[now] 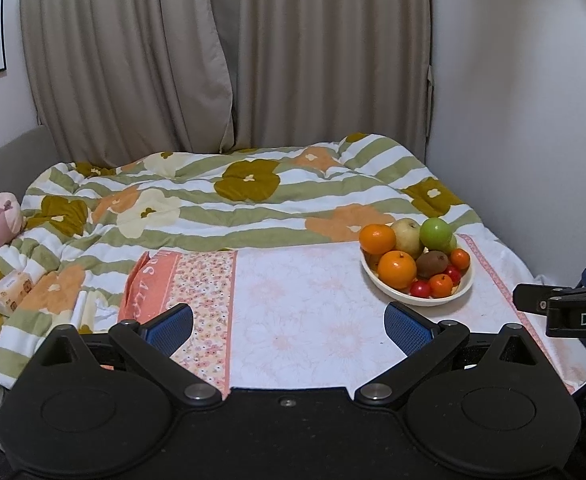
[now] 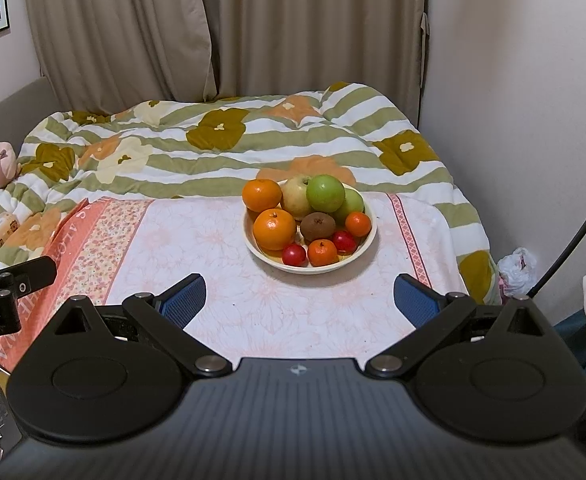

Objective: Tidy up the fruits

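Both grippers, left and right, spread wide, empty; bowl ahead, possibly mid-cloth.

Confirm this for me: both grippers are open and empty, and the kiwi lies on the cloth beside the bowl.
Not quite. The kiwi lies inside the bowl among the other fruit, not on the cloth; the right wrist view shows it plainly. The rest holds: the left gripper and right gripper are both open and empty.

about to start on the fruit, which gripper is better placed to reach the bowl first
Right, probably. In the right wrist view the bowl sits straight ahead between the open right gripper fingers; for the open left gripper it lies off to its right.
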Demonstrator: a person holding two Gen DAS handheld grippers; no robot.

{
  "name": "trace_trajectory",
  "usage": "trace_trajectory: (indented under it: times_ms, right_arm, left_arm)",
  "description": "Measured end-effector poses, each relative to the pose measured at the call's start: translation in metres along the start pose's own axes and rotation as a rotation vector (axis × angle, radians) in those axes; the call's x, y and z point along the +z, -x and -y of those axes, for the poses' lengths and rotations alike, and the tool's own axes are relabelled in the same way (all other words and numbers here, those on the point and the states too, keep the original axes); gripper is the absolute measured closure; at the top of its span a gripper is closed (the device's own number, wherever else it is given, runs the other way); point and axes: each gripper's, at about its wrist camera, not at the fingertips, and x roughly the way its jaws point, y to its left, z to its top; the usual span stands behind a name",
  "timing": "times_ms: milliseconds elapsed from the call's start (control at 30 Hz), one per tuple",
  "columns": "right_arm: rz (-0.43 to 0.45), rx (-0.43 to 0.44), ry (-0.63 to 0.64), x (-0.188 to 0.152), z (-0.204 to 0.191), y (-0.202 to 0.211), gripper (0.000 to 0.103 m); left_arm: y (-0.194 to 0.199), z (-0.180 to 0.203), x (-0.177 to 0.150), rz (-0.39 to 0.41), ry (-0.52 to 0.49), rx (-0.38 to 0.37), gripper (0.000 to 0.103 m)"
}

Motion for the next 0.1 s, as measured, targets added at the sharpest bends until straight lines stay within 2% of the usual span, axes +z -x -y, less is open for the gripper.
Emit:
trace_trajectory:
  times_ms: [100]
  right_arm:
    - [-0.003, 0.003, 0.0, -0.0015, -0.0016, 0.0002, 0.0]
  left_arm:
    - [-0.0017, 0.0014, -0.001, 0.0, -0.006, 0.0, 0.0]
